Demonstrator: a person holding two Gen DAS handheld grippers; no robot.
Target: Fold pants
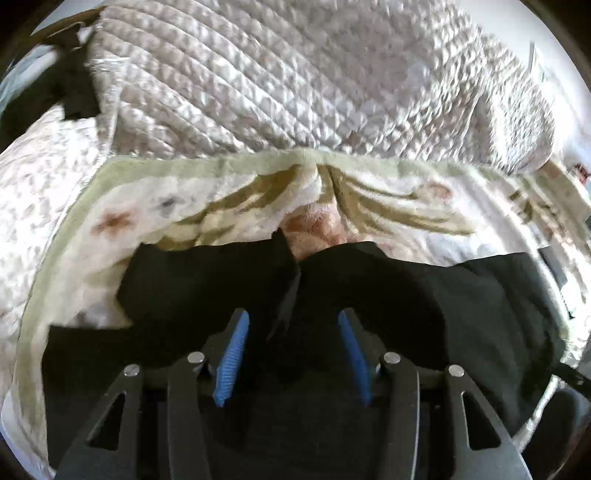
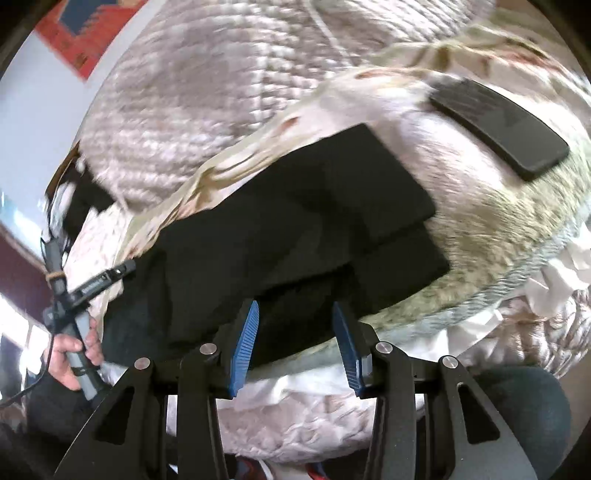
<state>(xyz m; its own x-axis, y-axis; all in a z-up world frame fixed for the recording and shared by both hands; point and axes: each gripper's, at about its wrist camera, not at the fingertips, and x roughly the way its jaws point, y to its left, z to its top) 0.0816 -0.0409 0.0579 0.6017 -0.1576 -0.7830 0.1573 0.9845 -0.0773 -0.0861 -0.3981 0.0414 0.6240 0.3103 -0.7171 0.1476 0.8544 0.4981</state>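
Black pants (image 1: pixel 406 295) lie folded on a floral fleece blanket (image 1: pixel 221 206) on a bed. In the left wrist view, my left gripper (image 1: pixel 293 314) hovers over the pants near a fold seam. It is open, and its blue pads (image 1: pixel 236 354) press on nothing. In the right wrist view the pants (image 2: pixel 295 206) show stacked layers with squared ends at the right. My right gripper (image 2: pixel 296 305) stands open over their near edge, pads apart and clear of the cloth. A hand (image 2: pixel 74 347) at the far left grips the other gripper's handle.
A dark phone (image 2: pixel 498 125) lies on the blanket (image 2: pixel 498 229) beyond the pants' right end. A quilted pale bedspread (image 1: pixel 277 74) covers the bed behind. Another dark cloth (image 1: pixel 74 92) sits at the far left. A red rug (image 2: pixel 74 33) lies on the floor.
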